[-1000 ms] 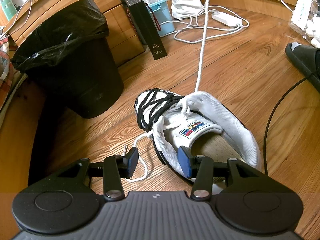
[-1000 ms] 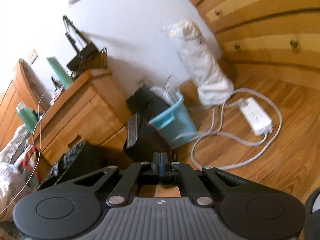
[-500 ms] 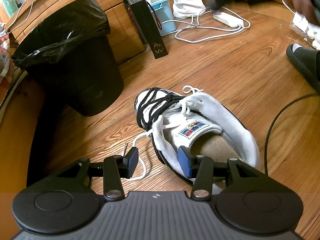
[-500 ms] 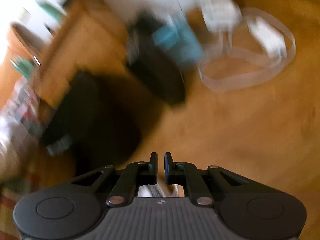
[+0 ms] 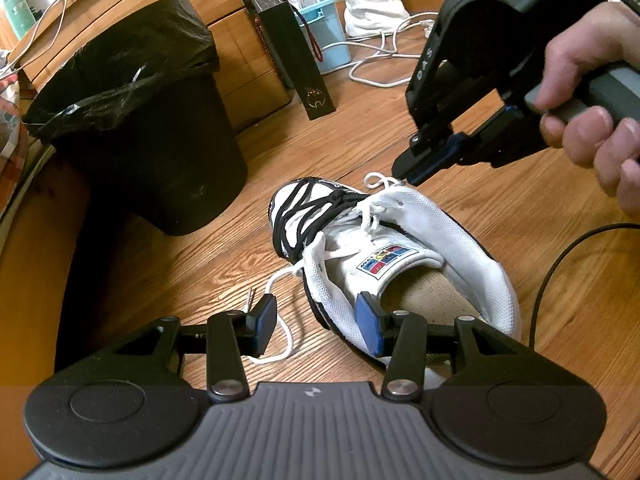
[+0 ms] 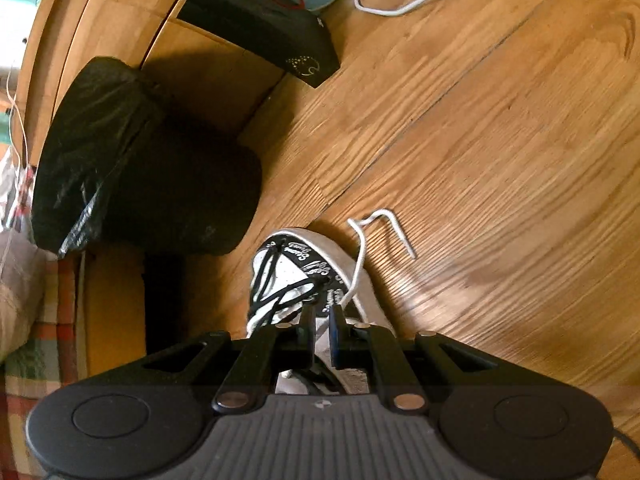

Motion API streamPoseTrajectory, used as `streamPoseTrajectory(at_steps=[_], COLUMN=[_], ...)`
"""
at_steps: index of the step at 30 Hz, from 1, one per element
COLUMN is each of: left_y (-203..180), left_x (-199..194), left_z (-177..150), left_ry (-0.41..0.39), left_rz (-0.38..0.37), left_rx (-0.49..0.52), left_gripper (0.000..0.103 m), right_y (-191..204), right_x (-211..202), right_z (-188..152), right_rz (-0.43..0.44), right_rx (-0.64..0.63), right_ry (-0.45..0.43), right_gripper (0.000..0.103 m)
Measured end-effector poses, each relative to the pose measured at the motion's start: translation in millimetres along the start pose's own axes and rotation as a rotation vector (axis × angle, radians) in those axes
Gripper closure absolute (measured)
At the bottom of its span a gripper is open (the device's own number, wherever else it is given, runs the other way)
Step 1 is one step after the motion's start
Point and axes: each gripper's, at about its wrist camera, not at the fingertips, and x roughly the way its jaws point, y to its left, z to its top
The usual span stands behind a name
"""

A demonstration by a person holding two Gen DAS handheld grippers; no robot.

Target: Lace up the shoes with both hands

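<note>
Left wrist view: one white shoe lies on the wooden floor, toe toward the black bin, heel nearest the camera.
Change: a second ago the white lace ran taut up and out of frame; now it lies slack, curled by the upper eyelets on the shoe's far side, so the pull-through looks finished.
Right gripper: has come down beside that slack end, fingers parted by a narrow gap with nothing between them.
Left gripper: unchanged, fingers spread wide and empty, straddling the shoe's near collar; the lace's other end loops on the floor between them.
Meaning: likely re-gripping the lace for the next eyelet.
Count: one shoe, two loose white lace ends, one black lace over the toe, two grippers.
Right wrist view: free lace end bent over the floor.
</note>
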Motion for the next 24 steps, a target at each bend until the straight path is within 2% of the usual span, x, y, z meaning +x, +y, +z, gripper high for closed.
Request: streamPoseTrajectory(at_steps=[5,8,18,24], left_y=[-2,-1,-1,0], left_x=[0,0,0,0], left_z=[0,0,0,0], left_ry=[-0.004,-0.004,-0.003,-0.004], left_rz=[0.003,0.003,0.002,0.001], left_rx=[0.011,0.007,0.002,0.002], left_gripper=[0.055,0.055,0.055,0.055], right_y=[5,-1,-4,-5], right_x=[7,5,8,10], right_z=[-1,-1,-2,-1], right_rz=[-0.043,-0.001,0.008,0.048], right_rx=[-0.053,-0.002,0.013,0.034], right_ry=[0.007,0.008,0.036,0.054], right_gripper=[0.092,0.092,0.092,0.092])
